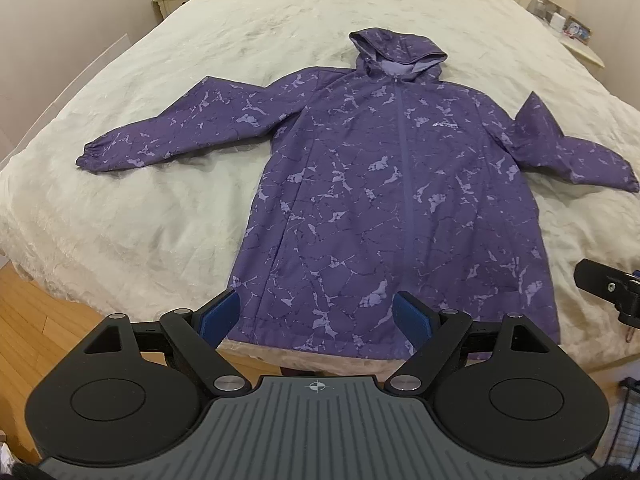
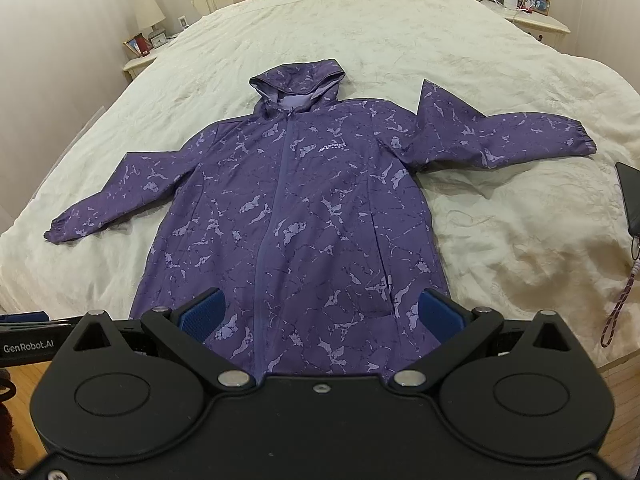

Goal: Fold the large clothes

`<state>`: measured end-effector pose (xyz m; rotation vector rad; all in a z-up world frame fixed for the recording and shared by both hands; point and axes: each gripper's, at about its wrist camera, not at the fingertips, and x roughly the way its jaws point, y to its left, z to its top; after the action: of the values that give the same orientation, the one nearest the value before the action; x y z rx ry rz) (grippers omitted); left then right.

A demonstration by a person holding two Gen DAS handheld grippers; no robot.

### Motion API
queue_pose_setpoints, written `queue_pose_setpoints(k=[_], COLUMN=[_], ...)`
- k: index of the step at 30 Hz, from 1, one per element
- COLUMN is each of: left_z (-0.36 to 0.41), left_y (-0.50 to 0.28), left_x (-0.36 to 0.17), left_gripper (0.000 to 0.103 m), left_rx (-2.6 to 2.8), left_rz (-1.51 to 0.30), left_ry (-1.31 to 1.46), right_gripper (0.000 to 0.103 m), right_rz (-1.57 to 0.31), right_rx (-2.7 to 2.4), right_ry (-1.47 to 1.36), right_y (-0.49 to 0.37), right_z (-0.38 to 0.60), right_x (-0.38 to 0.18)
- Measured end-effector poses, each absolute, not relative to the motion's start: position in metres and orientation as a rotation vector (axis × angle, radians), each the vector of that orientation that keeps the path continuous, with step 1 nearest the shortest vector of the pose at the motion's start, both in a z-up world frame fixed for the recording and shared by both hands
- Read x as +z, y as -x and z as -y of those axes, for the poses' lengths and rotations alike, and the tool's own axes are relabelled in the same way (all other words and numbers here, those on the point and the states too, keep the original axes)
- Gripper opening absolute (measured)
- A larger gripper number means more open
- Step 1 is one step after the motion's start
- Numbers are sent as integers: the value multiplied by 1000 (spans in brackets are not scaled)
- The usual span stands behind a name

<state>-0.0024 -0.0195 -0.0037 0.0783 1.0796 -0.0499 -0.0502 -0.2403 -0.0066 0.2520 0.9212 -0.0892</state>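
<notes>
Left wrist view: left gripper (image 1: 316, 312) and right gripper (image 2: 322, 310) both spread, empty, above jacket (image 1: 392, 200) hem – jacket flat ahead on bed (image 1: 120, 208). Risk: slick shell slipping, single-layer pinch – crooked fold.

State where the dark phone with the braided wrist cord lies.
In the right wrist view, the dark phone lies at the frame's right edge on the cream bedspread, beyond the purple hooded jacket's cuff.

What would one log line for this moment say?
stage: start | jacket: flat, zipped, unfolded on bed | left gripper: open, empty | right gripper: open, empty
</notes>
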Motion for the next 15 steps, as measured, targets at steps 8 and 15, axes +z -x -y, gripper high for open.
queue_pose_setpoints(k=[8,15], left_z=[19,19], left_y=[2,1], left_x=[-5,-6], left_gripper=[84,84], left_rx=[-51,-54], left_rz=[-1085,-1088], left_ry=[-78,-78], right_gripper=[102,102], right_rz=[-928,-929], right_rx=[-85,-84], right_ry=[-259,-262], right_y=[46,46], right_z=[240,240], right_x=[-10,-10])
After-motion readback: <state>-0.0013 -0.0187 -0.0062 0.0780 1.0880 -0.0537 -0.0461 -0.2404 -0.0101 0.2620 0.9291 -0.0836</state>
